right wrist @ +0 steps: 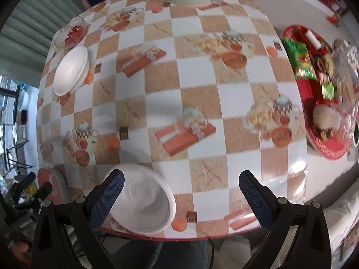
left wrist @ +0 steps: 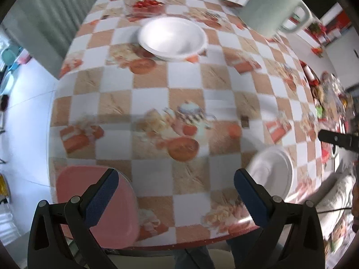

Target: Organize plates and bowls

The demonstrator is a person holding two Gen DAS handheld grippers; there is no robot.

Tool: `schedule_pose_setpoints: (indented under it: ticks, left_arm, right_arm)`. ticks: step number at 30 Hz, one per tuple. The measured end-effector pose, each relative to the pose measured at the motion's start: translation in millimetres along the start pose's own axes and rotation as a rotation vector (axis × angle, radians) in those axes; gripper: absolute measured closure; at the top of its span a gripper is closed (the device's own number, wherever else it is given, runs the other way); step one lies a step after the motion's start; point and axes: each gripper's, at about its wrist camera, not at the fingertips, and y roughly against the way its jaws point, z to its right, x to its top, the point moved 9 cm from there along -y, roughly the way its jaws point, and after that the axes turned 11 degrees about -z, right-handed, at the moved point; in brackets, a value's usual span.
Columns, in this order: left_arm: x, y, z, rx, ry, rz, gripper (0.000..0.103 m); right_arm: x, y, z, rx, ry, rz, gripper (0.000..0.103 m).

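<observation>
Both claws spread wide, empty: left claw (left wrist: 176, 185), pink plate (left wrist: 96, 204) at 9 o'clock; right claw (right wrist: 181, 186), white bowl (right wrist: 145, 204) at 8 o'clock on tabletop (right wrist: 202, 94).

Left gripper (left wrist: 176, 180): black plastic frame, two angled arms, each a triangular piece with a cut-out slot.
Left fingers (left wrist: 102, 198): dark blue textured pads on the inner faces, rounded at the tips.
Left screws: round silver-grey pivot heads, two on each arm.
Right gripper (right wrist: 181, 182): same black build, same triangular cut-outs.
Right fingers (right wrist: 107, 198): blue pads with a fine grid pattern.
Right screws: grey round heads, paired on both arms.
Clothing: dark blue denim-like trousers (right wrist: 179, 255) showing below the near surface edge.
</observation>
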Motion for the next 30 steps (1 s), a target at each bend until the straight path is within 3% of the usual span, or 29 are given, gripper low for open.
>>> schedule_pose_setpoints:
  ticks: [10,17,23,30]
  left_arm:
    - [58,14,-33,0.063,0.139,0.040,0.000]
    - [107,6,-49,0.121,0.245,0.038,0.000]
    - [148,-6,-61,0.189,0.286,0.045,0.000]
    - [188,-24,-67,0.237,0.256,0.034,0.000]
  right_arm:
    - [84,12,-10,-0.066,0.178,0.019,0.000]
    - [140,0,-54,-0.043,0.281,-0.003,0.000]
    - [172,-25,-95,0.015,0.281,-0.038,0.000]
    - [201,-53,-128,0.051,0.249,-0.062,0.000]
